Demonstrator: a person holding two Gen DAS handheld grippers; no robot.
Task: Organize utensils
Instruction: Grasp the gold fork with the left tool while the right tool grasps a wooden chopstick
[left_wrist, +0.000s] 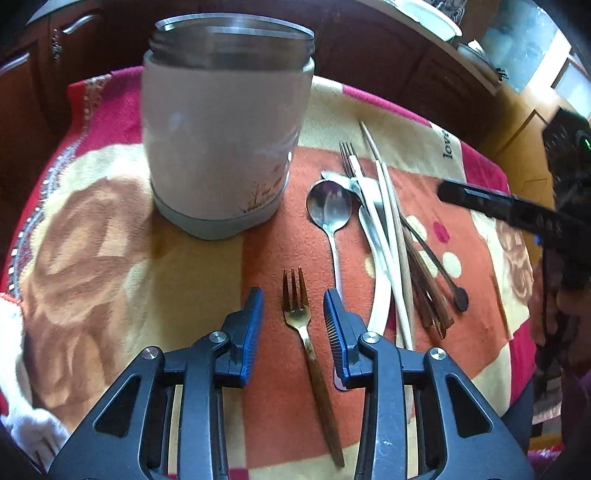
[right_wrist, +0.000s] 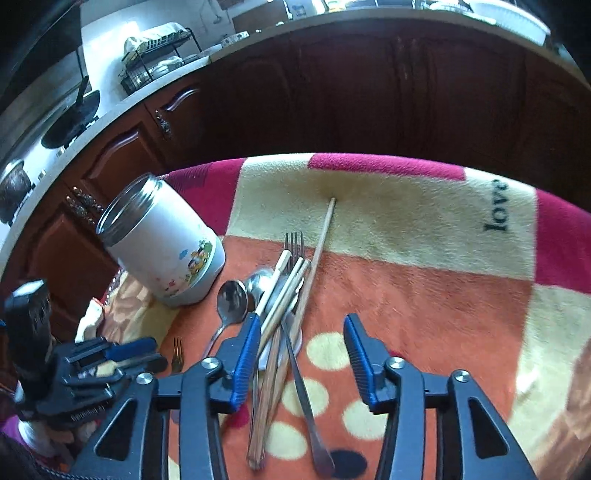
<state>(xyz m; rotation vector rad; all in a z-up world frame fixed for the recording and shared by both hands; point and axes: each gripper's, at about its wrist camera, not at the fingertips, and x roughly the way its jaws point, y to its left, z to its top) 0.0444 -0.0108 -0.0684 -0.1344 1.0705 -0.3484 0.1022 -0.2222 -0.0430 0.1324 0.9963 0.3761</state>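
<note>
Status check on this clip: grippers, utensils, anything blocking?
Left gripper open, straddling gold fork. Right gripper open, empty, over utensil pile. Jar upright, open, beside pile. Nothing blocking.

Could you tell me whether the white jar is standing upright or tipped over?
Upright: the white jar stands on its base on the blanket, open mouth upward.

Left gripper jaws spread wide, bare blanket either side of the small fork. Jar blocks at eleven o'clock; utensil pile crowds two o'clock. Right gripper: open cloth from twelve to three, pile at eleven.
</note>
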